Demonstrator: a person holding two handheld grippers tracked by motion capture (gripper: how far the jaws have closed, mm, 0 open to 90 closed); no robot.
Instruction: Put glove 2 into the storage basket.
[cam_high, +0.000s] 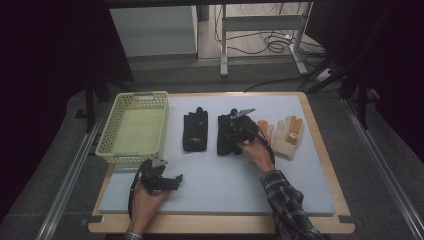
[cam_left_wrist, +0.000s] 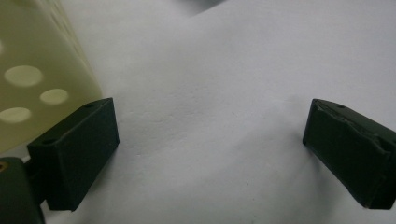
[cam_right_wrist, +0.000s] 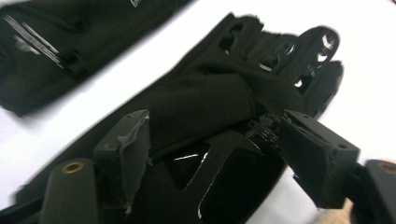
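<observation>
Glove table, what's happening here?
A person works two hand-held tools at a table. The right tool is over the right black glove, jaws open around it, not clamped. The left tool rests open on the white mat near the yellow basket. Another black glove and two cream gloves lie flat.

Right black glove (cam_right_wrist: 205, 98): matt, soft-looking cloth, with glossy black patches near the cuff.
Left black glove (cam_high: 195, 129): dark matt fabric, pale printed marks.
Cream gloves (cam_high: 287, 136): looked knitted, orange on the fingertips.
Basket (cam_high: 111, 131): pale yellow-green plastic, smooth, walls pierced with round holes.
Worktop (cam_high: 220, 225): light wood rim under a pale, faintly textured matt pad (cam_left_wrist: 210, 93).
Left tongs (cam_left_wrist: 210, 154): matt black pads, edges rough.
Right tongs (cam_right_wrist: 215, 163): same dull black, one pad frayed.
</observation>
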